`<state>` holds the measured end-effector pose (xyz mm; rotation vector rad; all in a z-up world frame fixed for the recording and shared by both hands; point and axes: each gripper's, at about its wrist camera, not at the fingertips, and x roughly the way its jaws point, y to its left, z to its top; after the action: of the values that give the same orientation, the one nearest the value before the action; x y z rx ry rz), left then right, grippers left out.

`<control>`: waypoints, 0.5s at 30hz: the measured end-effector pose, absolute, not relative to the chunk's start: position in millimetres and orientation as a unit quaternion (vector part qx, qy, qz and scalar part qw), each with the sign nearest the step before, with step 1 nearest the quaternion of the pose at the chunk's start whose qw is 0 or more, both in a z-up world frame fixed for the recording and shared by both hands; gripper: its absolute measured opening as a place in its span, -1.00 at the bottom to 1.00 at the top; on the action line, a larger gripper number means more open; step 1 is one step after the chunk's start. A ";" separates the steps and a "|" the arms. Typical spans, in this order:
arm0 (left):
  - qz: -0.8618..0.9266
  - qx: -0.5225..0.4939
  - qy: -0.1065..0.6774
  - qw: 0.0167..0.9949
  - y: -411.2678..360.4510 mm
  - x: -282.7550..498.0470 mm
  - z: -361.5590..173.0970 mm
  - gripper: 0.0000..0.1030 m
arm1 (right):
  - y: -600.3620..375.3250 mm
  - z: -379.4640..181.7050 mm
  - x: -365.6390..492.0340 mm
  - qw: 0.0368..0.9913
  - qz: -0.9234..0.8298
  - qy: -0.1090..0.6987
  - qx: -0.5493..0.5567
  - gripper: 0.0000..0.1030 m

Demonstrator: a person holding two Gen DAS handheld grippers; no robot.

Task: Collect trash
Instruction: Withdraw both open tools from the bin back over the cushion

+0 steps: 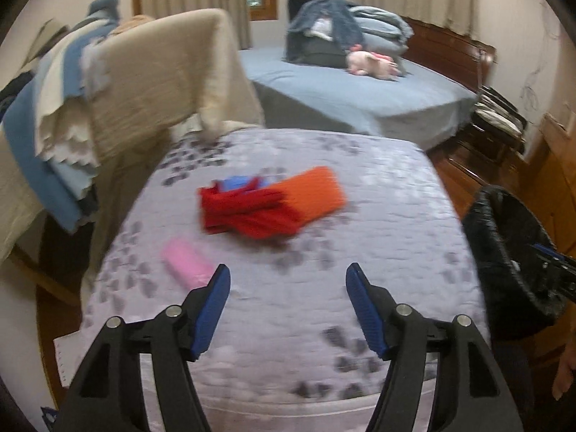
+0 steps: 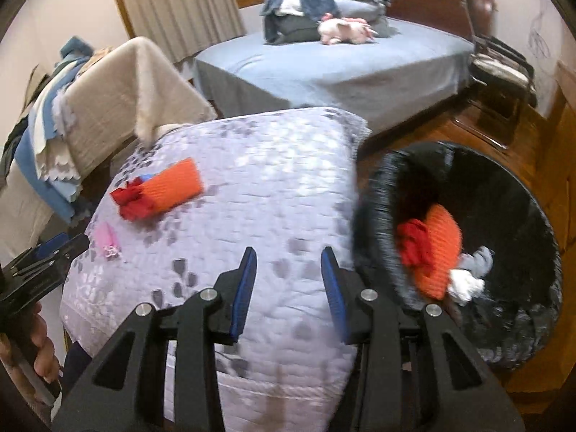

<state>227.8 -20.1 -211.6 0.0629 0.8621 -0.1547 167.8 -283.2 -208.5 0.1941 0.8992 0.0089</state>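
A red and orange knitted piece (image 1: 273, 207) lies on the lilac quilt (image 1: 378, 216), with a blue scrap (image 1: 235, 182) under its far edge and a pink item (image 1: 187, 262) nearer me. My left gripper (image 1: 288, 280) is open and empty above the quilt, short of them. My right gripper (image 2: 288, 262) is open and empty over the quilt's right part, beside the black-lined bin (image 2: 518, 194). The bin holds an orange and red knit (image 2: 435, 252) and white and grey scraps (image 2: 468, 273). The same knit (image 2: 158, 189) and pink item (image 2: 106, 239) show at left in the right wrist view.
A chair draped in beige and blue cloths (image 1: 118, 82) stands left of the quilt. A blue bed (image 1: 360, 86) with clothes and a pink plush toy (image 1: 374, 63) lies behind. Wooden floor (image 2: 450, 133) and dark furniture (image 1: 496, 122) are at right.
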 end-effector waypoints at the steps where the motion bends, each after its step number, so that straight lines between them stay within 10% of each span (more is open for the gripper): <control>1: -0.066 0.031 0.417 0.906 -7.4 228.8 -213.4 0.28 | -273.7 -209.1 171.2 0.897 0.009 0.433 0.092 -0.28; 15: -0.040 0.016 0.426 0.904 62.4 244.7 -240.0 0.33 | -192.2 -235.9 211.7 0.895 0.027 0.438 0.079 -0.23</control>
<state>244.7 62.4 -240.0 0.0330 0.8810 -0.0829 211.7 -192.2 -235.9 0.1640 0.9087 0.0555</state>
